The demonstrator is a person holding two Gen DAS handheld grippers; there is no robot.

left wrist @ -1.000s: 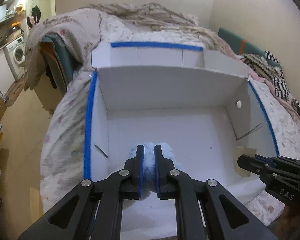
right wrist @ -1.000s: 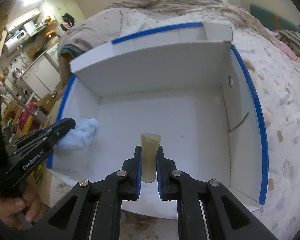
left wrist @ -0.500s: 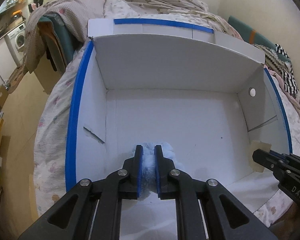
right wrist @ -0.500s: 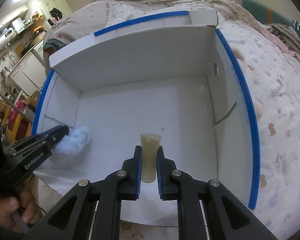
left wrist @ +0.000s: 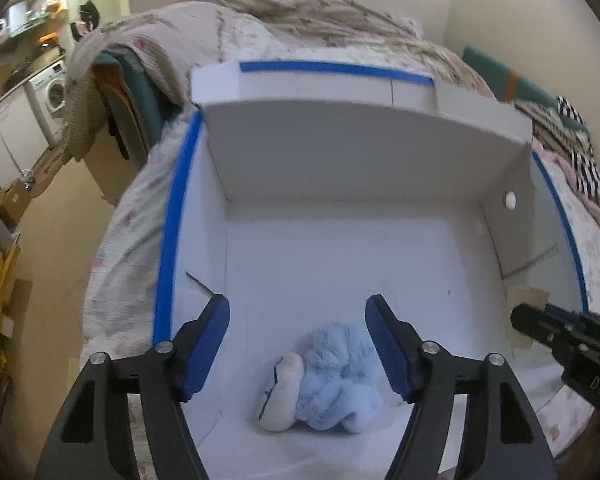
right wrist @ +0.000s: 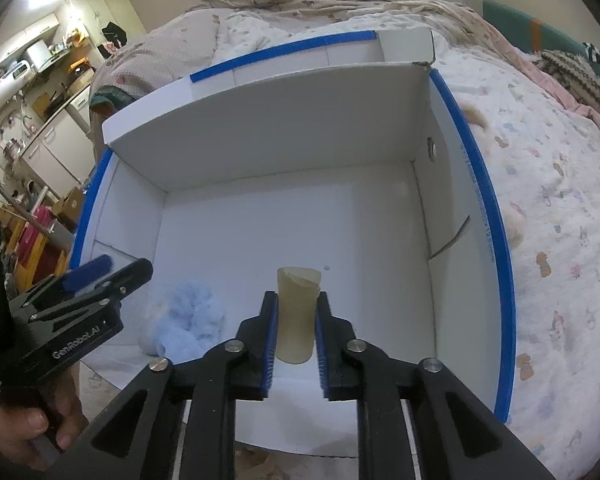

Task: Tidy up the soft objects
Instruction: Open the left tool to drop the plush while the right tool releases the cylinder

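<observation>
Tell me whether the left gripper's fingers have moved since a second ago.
Yes. The left gripper has opened wide, and the blue plush toy it was clamping now lies loose on the box floor.

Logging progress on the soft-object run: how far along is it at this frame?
Done: the fluffy light-blue plush toy lies on the floor of the white cardboard box with blue-taped edges, and the left gripper is open above it. In hand: the right gripper is shut on a beige rolled soft piece over the box. Left: releasing that piece inside.

Left gripper [left wrist: 298, 330] fingers now spread wide, blue plush toy [left wrist: 328, 376] released onto the box [left wrist: 340, 248] floor
</observation>
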